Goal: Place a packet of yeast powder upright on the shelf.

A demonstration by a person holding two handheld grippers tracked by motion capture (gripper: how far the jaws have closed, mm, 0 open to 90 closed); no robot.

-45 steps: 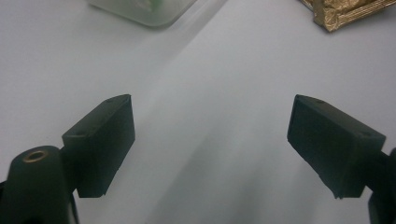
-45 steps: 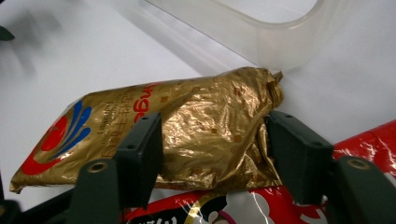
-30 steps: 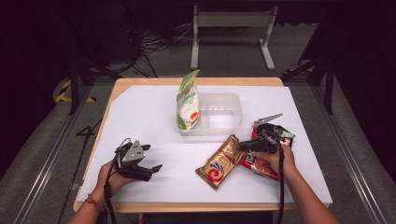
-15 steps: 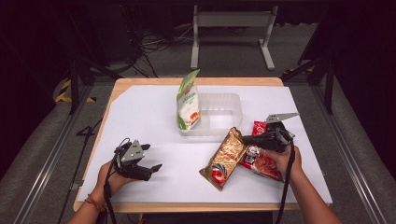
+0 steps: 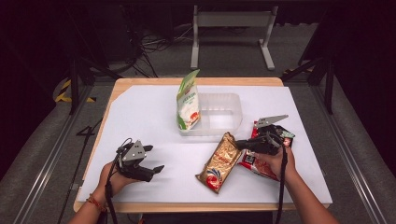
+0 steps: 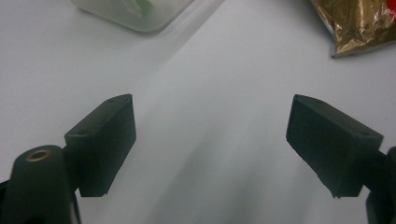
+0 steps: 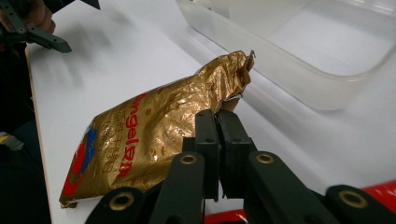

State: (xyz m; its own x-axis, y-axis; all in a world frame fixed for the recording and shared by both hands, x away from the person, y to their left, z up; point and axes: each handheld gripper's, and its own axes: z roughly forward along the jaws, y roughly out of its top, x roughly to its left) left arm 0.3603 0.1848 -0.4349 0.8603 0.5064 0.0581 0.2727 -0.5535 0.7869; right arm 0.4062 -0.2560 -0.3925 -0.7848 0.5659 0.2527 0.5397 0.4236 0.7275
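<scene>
A gold snack packet (image 5: 218,163) (image 7: 149,140) lies on the white sheet in front of a clear plastic container (image 5: 223,116) (image 7: 299,60). My right gripper (image 5: 237,143) (image 7: 218,116) is shut on the packet's crinkled top edge, next to the container's front wall. A red packet (image 5: 261,165) lies under the right hand. A green and white pouch (image 5: 188,102) stands upright at the container's left end. Down at the front left, my left gripper (image 5: 156,158) (image 6: 210,140) rests low over the sheet, open, with bare sheet between its fingers.
The white sheet (image 5: 140,112) covers most of the wooden table (image 5: 116,86). In the left gripper view the container's corner (image 6: 135,14) and the gold packet's end (image 6: 359,23) lie beyond the jaws. Dark floor and a metal stand (image 5: 231,28) lie behind the table.
The gold packet has swung from a slant to nearly end-on to the container, its top end carried by my right gripper. The left gripper has stayed put.
</scene>
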